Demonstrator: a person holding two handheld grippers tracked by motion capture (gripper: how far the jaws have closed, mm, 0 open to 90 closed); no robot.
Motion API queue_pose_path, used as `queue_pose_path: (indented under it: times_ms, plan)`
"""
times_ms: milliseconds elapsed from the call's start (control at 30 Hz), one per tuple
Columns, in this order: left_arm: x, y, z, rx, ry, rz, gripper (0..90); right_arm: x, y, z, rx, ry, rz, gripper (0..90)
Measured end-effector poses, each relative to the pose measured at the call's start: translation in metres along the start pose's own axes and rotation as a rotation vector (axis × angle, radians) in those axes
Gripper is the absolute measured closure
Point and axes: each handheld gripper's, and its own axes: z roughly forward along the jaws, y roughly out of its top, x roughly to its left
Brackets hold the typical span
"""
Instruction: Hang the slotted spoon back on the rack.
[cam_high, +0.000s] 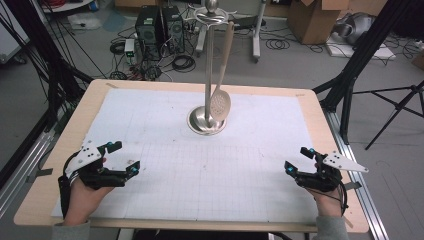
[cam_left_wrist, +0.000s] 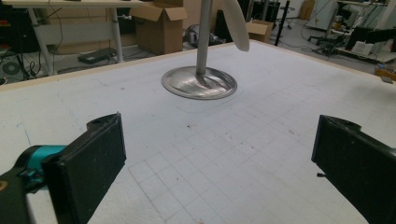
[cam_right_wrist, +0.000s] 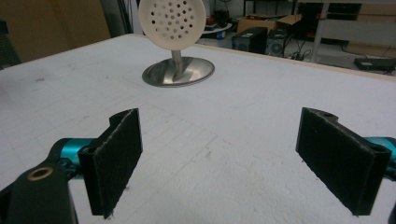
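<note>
A steel utensil stand (cam_high: 207, 75) rises from a round base (cam_high: 206, 121) at the middle back of the white grid mat. A cream slotted spoon (cam_high: 221, 100) hangs from its top hook, its perforated bowl just above the base. The same base (cam_left_wrist: 199, 82) and spoon tip (cam_left_wrist: 236, 28) show in the left gripper view, and the base (cam_right_wrist: 178, 71) and the bowl (cam_right_wrist: 172, 21) in the right gripper view. My left gripper (cam_high: 124, 156) rests near the front left, open, nothing between its jaws. My right gripper (cam_high: 298, 160) sits at the front right, also open and holding nothing.
The wooden table (cam_high: 315, 120) edges the white mat (cam_high: 210, 170). On the floor beyond are computer towers (cam_high: 159, 27), cables, cardboard boxes (cam_high: 312, 20) and a black tripod (cam_high: 395, 107) at the right. Dark frame struts (cam_high: 55, 65) stand at the left.
</note>
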Motion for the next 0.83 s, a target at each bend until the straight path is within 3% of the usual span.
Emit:
queue_pose_path:
  times_ms: [533, 833]
  plan:
    - [-0.001, -0.002, 0.001, 0.005, 0.000, -0.002, 3.3, -0.007, -0.027, -0.012, -0.033, -0.038, 0.045, 13.4]
    - [-0.001, -0.002, 0.002, 0.005, -0.001, -0.005, 3.3, -0.008, -0.027, -0.011, -0.038, -0.050, 0.042, 13.4]
